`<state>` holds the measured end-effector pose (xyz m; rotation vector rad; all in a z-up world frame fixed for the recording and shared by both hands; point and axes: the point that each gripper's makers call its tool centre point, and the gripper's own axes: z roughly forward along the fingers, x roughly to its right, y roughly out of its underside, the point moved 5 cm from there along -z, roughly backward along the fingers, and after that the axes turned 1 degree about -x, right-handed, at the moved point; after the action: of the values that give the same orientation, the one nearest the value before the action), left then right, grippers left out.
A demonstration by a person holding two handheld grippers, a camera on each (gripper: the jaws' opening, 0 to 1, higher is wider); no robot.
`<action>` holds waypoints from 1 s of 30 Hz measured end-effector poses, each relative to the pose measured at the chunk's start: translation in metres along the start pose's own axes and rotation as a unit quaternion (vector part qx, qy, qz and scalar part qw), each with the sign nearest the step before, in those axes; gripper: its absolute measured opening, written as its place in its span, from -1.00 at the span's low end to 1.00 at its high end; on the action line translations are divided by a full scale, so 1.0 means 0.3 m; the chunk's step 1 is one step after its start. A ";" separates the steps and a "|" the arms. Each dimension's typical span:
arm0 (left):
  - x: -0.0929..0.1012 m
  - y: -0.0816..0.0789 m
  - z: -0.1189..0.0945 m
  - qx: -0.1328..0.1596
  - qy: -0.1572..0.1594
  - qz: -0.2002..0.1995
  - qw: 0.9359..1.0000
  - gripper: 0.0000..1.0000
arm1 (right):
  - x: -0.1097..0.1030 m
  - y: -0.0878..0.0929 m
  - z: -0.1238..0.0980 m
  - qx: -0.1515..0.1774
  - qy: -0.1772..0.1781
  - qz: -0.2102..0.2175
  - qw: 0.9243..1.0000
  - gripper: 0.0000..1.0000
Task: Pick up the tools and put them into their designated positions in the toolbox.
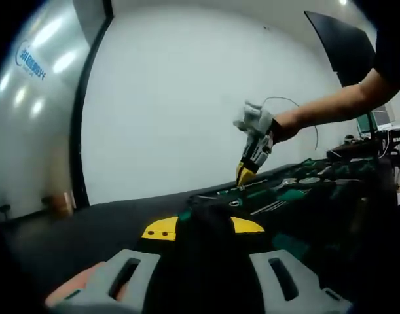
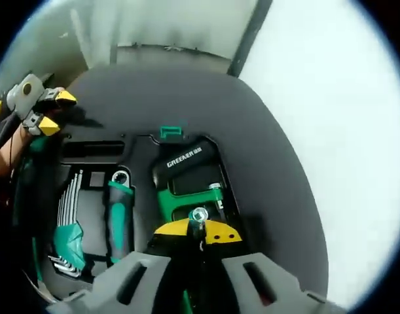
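Your right gripper (image 2: pixel 198 230) hangs over the open toolbox (image 2: pixel 186 140) on the dark surface (image 2: pixel 265 150), its yellow tips clenched on a small silver socket (image 2: pixel 199 214) above the green-and-black drill (image 2: pixel 190 180). Hex keys (image 2: pixel 69 196) and a green-handled wrench (image 2: pixel 120 209) lie in their slots to one side. Your left gripper (image 1: pixel 203 226) hovers near the toolbox edge with tips apart, released and holding nothing.

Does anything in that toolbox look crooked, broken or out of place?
Nothing stands out. The hex keys, the green-handled tool and the drill lie snug in the toolbox; the right gripper pinches a small metal socket.
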<state>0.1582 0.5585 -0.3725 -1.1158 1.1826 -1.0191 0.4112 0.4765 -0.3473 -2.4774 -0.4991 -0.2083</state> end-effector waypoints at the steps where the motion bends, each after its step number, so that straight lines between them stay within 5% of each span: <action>1: 0.001 0.001 0.000 -0.001 0.000 0.000 1.000 -0.49 | -0.002 0.012 -0.001 -0.027 -0.008 0.005 1.000 -0.87; 5: 0.000 0.004 0.002 -0.003 0.000 0.001 1.000 -0.49 | 0.017 0.023 0.013 -0.056 -0.006 -0.062 0.996 -1.00; 8: 0.000 0.003 0.001 -0.003 0.000 0.000 1.000 -0.49 | 0.025 -0.002 -0.006 -0.054 -0.009 -0.053 0.997 -1.00; 10: 0.000 0.003 0.001 -0.003 0.000 0.000 1.000 -0.49 | 0.044 -0.044 -0.023 -0.022 -0.011 -0.037 0.999 -1.00; 13: 0.001 0.004 0.001 -0.005 0.000 0.001 1.000 -0.49 | 0.077 -0.036 -0.017 -0.042 -0.012 -0.058 0.997 -0.91; 16: 0.001 0.005 0.001 -0.006 0.000 0.001 1.000 -0.49 | 0.053 -0.019 0.004 -0.054 -0.060 0.011 0.997 -0.87; 20: -0.003 0.011 0.004 -0.012 -0.002 -0.001 1.000 -0.49 | 0.072 0.002 0.030 -0.073 -0.045 -0.066 0.994 -0.88; 26: -0.006 0.013 0.003 -0.014 -0.003 -0.002 1.000 -0.49 | 0.031 0.016 0.046 -0.076 -0.081 -0.066 0.992 -1.00; 30: -0.007 0.014 0.003 -0.015 -0.004 -0.001 1.000 -0.49 | 0.021 0.021 0.048 -0.080 -0.074 -0.071 0.991 -1.00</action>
<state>0.1591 0.5613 -0.3763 -1.1442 1.1933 -1.0006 0.4199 0.4821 -0.3607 -2.6278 -0.7502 -0.1245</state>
